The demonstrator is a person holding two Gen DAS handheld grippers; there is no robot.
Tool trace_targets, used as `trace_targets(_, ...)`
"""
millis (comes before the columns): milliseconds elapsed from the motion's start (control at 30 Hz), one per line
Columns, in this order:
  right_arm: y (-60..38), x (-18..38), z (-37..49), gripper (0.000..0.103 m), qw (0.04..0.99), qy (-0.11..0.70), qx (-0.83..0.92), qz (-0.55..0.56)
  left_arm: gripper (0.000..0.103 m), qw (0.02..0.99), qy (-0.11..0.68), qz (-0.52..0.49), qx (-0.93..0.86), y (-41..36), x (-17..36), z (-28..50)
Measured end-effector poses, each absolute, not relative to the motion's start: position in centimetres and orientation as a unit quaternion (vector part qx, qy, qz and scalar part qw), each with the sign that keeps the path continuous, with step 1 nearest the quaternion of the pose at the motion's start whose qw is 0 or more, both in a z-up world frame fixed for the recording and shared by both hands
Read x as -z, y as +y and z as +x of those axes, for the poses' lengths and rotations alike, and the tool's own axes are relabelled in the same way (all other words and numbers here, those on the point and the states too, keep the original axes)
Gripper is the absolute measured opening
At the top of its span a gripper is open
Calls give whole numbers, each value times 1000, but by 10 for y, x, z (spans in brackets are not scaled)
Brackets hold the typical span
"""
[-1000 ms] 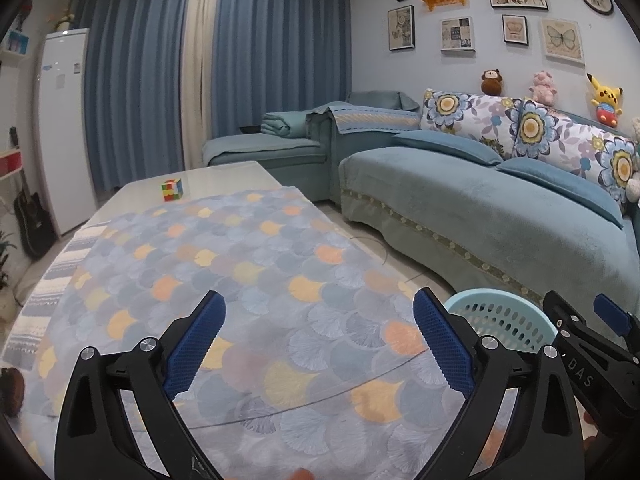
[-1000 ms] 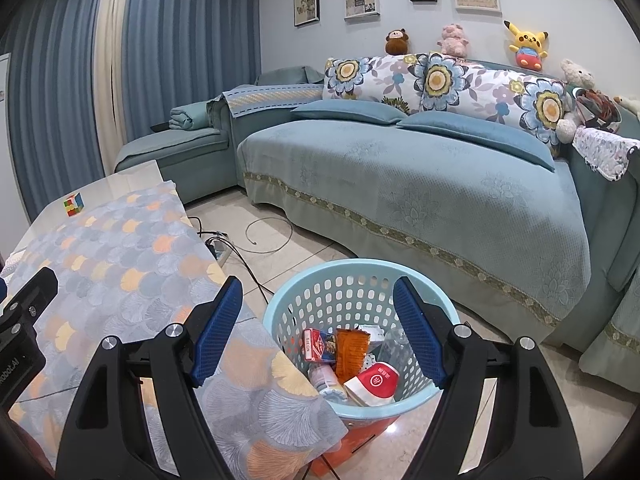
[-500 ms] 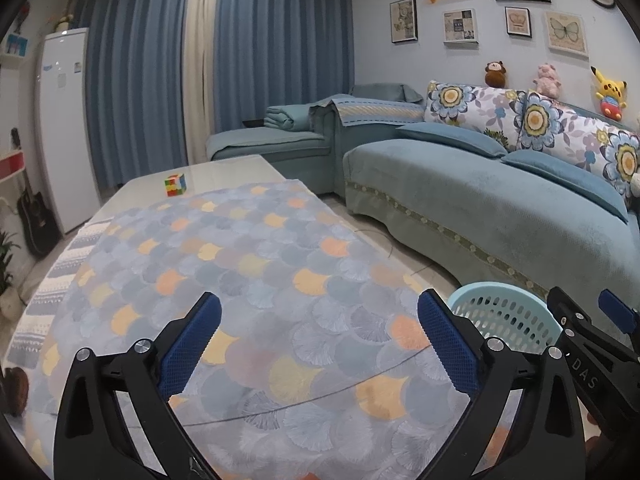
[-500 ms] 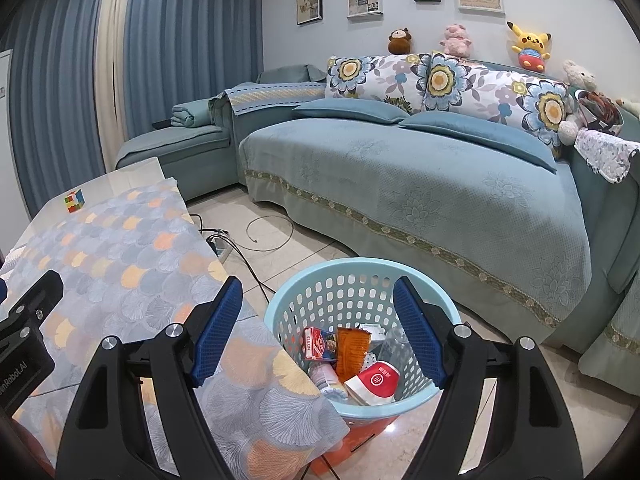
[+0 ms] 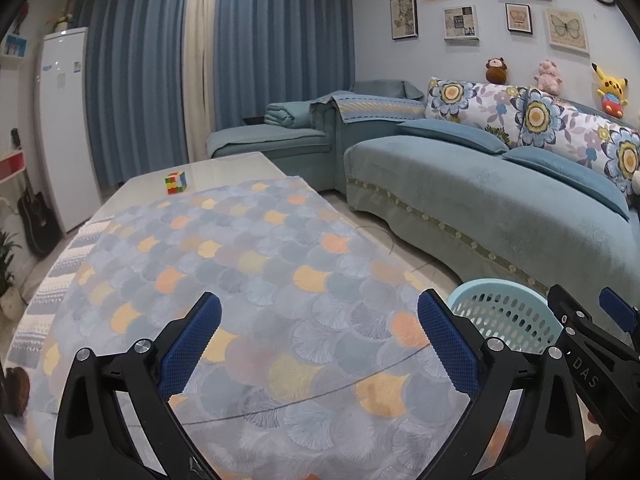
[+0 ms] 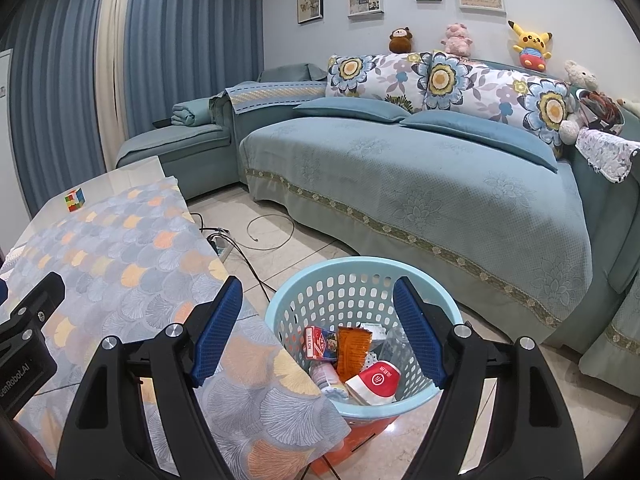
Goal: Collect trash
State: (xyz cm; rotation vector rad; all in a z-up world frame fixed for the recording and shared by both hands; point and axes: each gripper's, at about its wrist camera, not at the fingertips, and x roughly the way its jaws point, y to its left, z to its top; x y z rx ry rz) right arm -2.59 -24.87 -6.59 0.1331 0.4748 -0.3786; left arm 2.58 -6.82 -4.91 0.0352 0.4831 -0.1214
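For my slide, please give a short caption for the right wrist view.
Open right gripper above the light blue basket holding collected trash, beside the cloth-covered table.

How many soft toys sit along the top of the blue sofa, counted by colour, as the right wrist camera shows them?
Brown monkey soft toy: 1
Pink pig soft toy: 1
Yellow Pikachu soft toy: 1
White bear soft toy: 1
Total: 4. A pale shape at the far right edge may be another, but it is cut off.

light-blue basket (image 6: 448, 292) upright, wrappers (image 6: 352, 348) inside
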Motion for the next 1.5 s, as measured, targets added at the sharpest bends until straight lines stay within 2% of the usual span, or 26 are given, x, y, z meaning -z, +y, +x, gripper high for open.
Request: trace_targets(1500, -249, 72, -20, 74, 951, 243, 177, 71, 96, 967, 249, 25, 47, -62, 56, 30)
